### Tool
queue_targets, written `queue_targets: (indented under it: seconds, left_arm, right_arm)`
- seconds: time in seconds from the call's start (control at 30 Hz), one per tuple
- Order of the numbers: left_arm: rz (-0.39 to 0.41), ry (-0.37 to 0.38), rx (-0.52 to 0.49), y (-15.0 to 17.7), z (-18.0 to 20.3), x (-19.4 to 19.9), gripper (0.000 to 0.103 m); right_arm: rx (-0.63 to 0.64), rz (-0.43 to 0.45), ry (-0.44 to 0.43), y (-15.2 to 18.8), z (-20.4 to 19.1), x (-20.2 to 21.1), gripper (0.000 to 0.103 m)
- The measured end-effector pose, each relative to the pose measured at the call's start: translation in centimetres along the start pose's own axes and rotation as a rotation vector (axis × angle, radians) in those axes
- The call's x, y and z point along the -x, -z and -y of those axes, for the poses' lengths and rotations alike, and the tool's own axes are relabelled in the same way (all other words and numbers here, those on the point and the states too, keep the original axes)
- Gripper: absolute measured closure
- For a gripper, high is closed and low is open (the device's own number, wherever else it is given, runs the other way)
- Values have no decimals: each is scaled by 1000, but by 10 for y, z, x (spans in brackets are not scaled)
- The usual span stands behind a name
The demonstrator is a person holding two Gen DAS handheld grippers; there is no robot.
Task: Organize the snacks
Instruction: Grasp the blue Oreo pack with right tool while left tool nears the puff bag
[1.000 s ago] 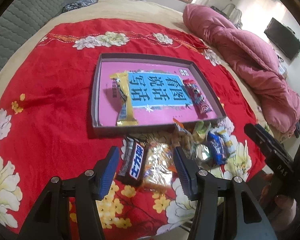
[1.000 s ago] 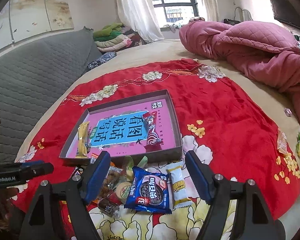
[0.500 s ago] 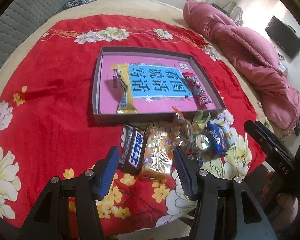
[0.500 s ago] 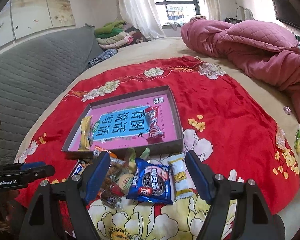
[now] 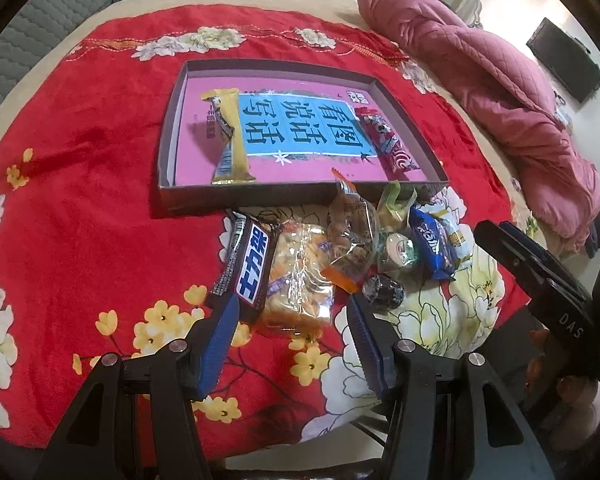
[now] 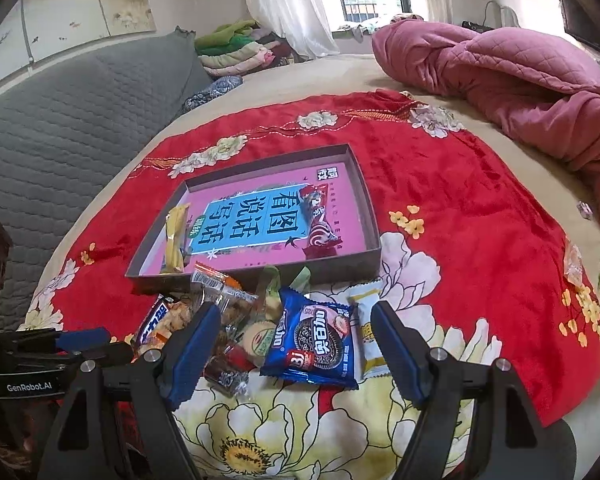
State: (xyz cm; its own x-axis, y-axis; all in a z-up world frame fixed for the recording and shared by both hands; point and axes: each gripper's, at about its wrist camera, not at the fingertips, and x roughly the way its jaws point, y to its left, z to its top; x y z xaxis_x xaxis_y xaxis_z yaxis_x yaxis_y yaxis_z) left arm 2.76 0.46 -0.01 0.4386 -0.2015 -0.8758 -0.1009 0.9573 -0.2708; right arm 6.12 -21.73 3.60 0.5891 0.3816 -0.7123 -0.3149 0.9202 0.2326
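Observation:
A shallow grey box with a pink printed floor lies on the red flowered blanket. Inside it rest a yellow bar and a red wrapped snack. In front of the box sits a pile of snacks: a dark Snickers bar, a clear pack of orange crackers, a blue Oreo pack and a white-yellow bar. My left gripper stands open just above the Snickers bar and crackers. My right gripper stands open over the Oreo pack.
A pink quilt is heaped at the right of the bed, and a grey padded headboard rises at the left. Folded clothes lie at the far end. Loose sweets sit near the blanket's right edge.
My left gripper has sunk closer to the Snickers bar and crackers, which now look larger between its fingers. The right gripper has stayed over the Oreo pack.

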Motion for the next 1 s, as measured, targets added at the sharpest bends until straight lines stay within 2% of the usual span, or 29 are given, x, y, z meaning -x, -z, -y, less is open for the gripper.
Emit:
queue_targets:
  seconds: [0.53,1.0]
  left_arm:
    - [-81,34,-17,5,5,-29,45]
    - [-79,18,-54,1,12,-42,45]
  right_arm:
    - [-44,-72,-9,3,8,-16,26]
    - [-77,-176,-32,9,15,-44,26]
